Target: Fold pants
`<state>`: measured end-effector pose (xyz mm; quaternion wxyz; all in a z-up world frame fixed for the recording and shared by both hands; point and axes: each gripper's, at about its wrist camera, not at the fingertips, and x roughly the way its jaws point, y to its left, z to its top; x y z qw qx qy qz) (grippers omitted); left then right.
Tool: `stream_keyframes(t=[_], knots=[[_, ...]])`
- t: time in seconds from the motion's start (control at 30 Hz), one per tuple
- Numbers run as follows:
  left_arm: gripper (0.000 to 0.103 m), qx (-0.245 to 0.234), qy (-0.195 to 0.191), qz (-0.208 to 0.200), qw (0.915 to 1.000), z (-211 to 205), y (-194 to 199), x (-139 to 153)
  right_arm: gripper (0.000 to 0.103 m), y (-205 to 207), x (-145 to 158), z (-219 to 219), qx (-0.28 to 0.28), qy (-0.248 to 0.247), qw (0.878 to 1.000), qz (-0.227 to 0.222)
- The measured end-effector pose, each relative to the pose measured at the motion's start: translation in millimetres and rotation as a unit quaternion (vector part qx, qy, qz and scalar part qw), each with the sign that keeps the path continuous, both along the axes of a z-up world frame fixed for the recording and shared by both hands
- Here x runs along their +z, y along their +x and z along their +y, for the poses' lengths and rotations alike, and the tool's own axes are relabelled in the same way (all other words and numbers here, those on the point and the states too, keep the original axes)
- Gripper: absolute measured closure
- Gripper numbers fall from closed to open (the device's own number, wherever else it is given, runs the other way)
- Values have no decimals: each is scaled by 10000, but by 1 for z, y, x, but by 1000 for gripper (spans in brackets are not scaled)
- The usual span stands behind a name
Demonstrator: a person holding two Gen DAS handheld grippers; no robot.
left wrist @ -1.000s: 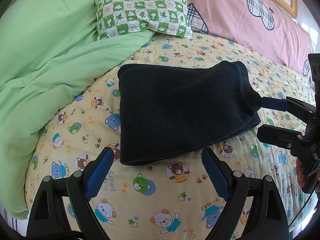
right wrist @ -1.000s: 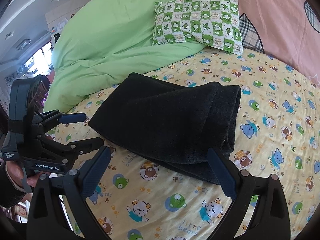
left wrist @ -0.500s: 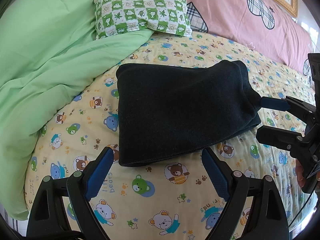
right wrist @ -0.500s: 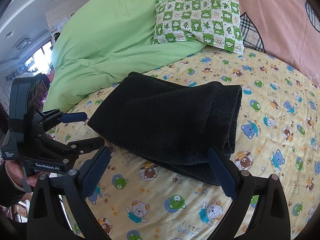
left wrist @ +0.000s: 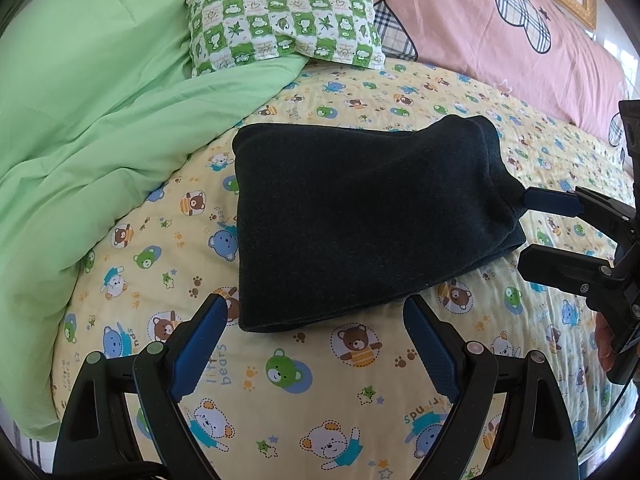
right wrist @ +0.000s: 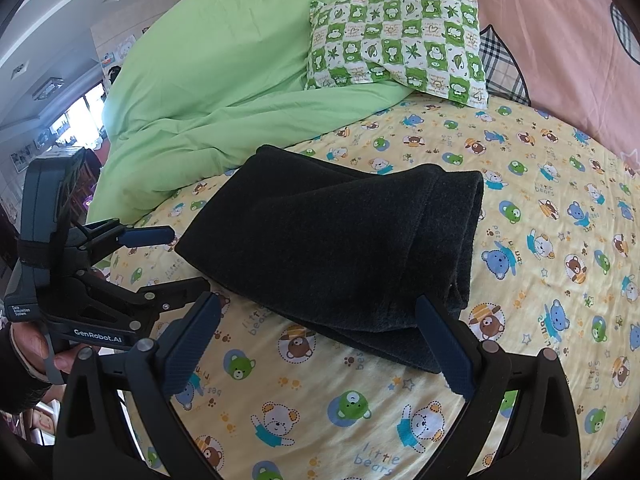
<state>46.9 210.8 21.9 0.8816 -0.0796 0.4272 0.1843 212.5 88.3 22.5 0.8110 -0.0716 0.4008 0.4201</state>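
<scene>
The dark pants (left wrist: 360, 220) lie folded into a thick rectangle on the yellow bear-print bed sheet (left wrist: 320, 392); they also show in the right wrist view (right wrist: 340, 248). My left gripper (left wrist: 316, 340) is open and empty, just short of the pants' near edge. My right gripper (right wrist: 320, 336) is open and empty, with its fingertips at the pants' near folded edge. Each gripper shows in the other's view: the right one (left wrist: 532, 224) beside the pants' right end, the left one (right wrist: 180, 256) beside their left corner.
A bunched green duvet (left wrist: 88, 120) covers the left of the bed. A green-and-white checked pillow (left wrist: 284, 20) lies at the back. A pink headboard cover (left wrist: 480, 32) runs behind. The bed's edge and room lie to the left in the right wrist view.
Almost nothing has changed. Both grippers stay open near the folded pants, with only a slight drift of the views.
</scene>
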Motion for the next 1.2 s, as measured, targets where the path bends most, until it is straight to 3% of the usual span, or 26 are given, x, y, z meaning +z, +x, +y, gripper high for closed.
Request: stream_keyframes(t=[0.83, 1.2], knots=[[13, 98, 270, -70, 9996, 4, 1, 6, 5, 4, 4, -2, -63, 117, 9999, 20], [13, 262, 204, -5, 9994, 11, 2, 9, 5, 5, 5, -2, -73, 165, 9998, 38]])
